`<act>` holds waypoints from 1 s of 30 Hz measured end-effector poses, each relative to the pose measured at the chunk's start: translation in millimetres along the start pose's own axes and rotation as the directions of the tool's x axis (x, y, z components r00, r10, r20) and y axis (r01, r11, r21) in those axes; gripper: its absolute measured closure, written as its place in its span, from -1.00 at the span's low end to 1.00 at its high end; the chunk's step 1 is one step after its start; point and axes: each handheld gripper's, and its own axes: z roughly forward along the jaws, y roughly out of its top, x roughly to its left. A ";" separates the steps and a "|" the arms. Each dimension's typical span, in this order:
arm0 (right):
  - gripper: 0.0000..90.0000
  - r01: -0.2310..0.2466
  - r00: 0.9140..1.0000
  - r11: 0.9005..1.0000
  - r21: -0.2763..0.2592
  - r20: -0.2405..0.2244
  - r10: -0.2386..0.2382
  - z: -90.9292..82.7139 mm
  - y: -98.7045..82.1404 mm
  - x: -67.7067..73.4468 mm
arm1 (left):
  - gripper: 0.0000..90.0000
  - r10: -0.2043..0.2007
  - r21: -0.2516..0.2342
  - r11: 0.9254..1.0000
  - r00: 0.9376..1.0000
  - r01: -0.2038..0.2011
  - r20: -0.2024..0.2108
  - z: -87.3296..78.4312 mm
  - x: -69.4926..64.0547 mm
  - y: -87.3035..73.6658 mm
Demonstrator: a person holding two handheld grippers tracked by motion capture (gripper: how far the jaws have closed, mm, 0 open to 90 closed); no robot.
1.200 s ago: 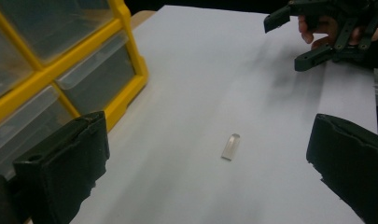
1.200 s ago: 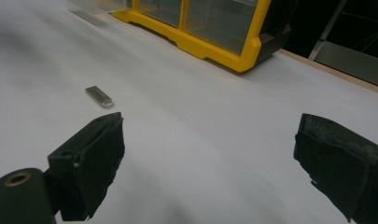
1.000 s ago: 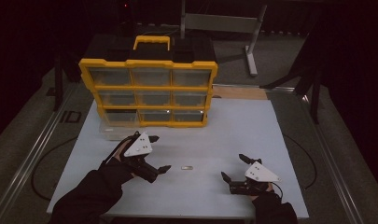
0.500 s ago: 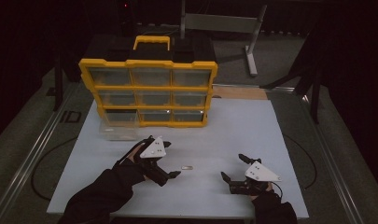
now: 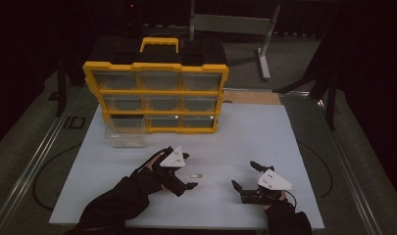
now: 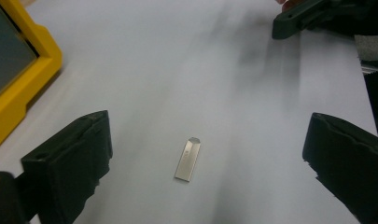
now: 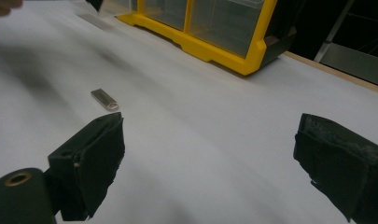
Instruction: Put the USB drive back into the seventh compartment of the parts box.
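Silver metal is what we make of the small flat piece (image 5: 196,175) lying on the white board (image 5: 245,132) that tops the desk, nearer the board's front edge than its back edge and a little left of the middle; in the left gripper view the same piece (image 6: 187,158) lies flat between the two black jaws, touching neither, one end rounded and pointing away from the camera. Our left gripper (image 5: 185,178) sits just left of the piece with its jaws set wide apart and nothing between them but the piece on the board; our right gripper (image 5: 245,175) rests near the front edge toward the right corner, well apart from the piece, its jaws likewise spread and holding nothing. From the right gripper view we see the piece (image 7: 104,99) beyond the left jaw, up and to the left; behind it stands the yellow organizer (image 7: 210,28). In the high view the organizer (image 5: 157,95) stands upright along the back edge, left of centre, its clear drawers facing us; one clear drawer (image 5: 123,137) sits out on the board just in front of its lower left corner.
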 end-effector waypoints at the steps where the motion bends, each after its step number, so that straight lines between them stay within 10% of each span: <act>1: -0.81 0.001 1.000 1.000 0.000 0.001 -0.001 -0.1 -0.2 0.2 | -0.93 0.002 0.003 1.000 1.000 -0.002 0.003 2.2 0.7 -0.5; 21: -0.81 -0.005 1.000 1.000 -0.001 -0.004 0.005 0.5 -0.3 -0.6 | -0.59 -0.041 0.081 0.996 0.998 0.037 0.040 28.4 15.0 -14.7; 30: -0.81 -0.004 1.000 1.000 0.000 -0.004 0.004 0.7 -0.5 -0.9 | -0.11 -0.027 0.123 0.992 0.999 0.021 0.043 36.6 14.5 -18.1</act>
